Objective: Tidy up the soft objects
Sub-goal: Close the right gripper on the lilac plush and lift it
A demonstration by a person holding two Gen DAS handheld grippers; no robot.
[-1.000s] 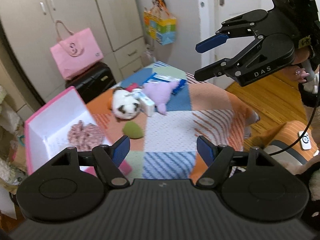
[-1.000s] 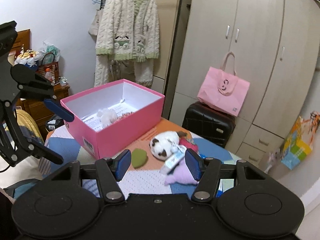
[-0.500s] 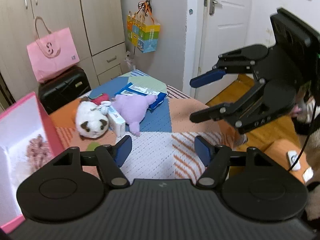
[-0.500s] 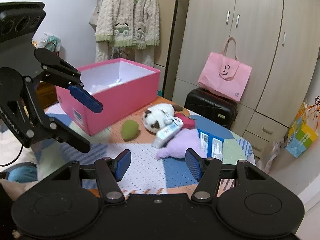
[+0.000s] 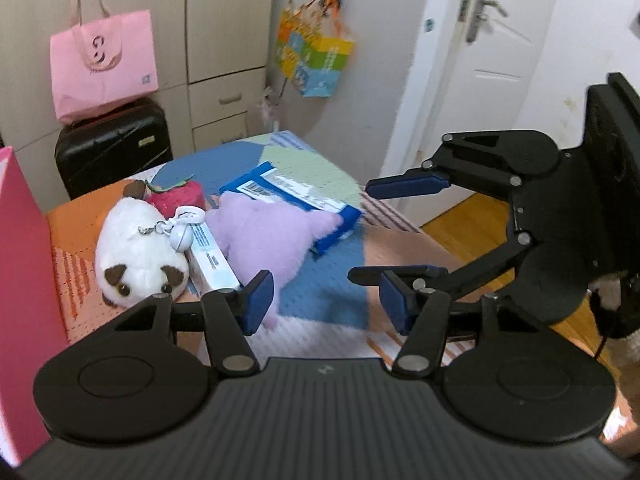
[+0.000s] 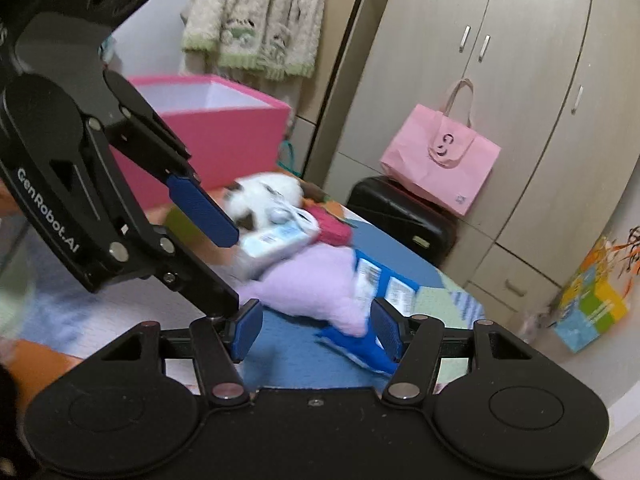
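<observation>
On the patchwork table lie a white plush with brown patches (image 5: 136, 256) (image 6: 264, 196), a purple plush (image 5: 268, 236) (image 6: 312, 284) and a red plush (image 5: 176, 196) (image 6: 332, 228). A white-and-blue carton (image 5: 208, 256) (image 6: 276, 244) lies between the white and purple toys. A blue packet (image 5: 304, 192) (image 6: 384, 284) lies partly under the purple one. My left gripper (image 5: 326, 302) (image 6: 216, 256) hovers just short of the purple plush, its jaws closing on nothing. My right gripper (image 6: 316, 328) (image 5: 384, 230) is open and empty beside it. The pink box (image 5: 20, 280) (image 6: 224, 132) stands at the left.
A pink bag (image 5: 104, 60) sits on a black suitcase (image 5: 112, 148) before the wardrobe beyond the table. A colourful bag (image 5: 316, 60) hangs by the white door (image 5: 492, 60). A knitted cardigan (image 6: 256, 20) hangs behind the pink box. The table's right edge drops to wooden floor (image 5: 472, 220).
Both grippers have come down and closer to the toys. The left jaws have narrowed. The left view has swung right, so the pink box now shows only at its edge.
</observation>
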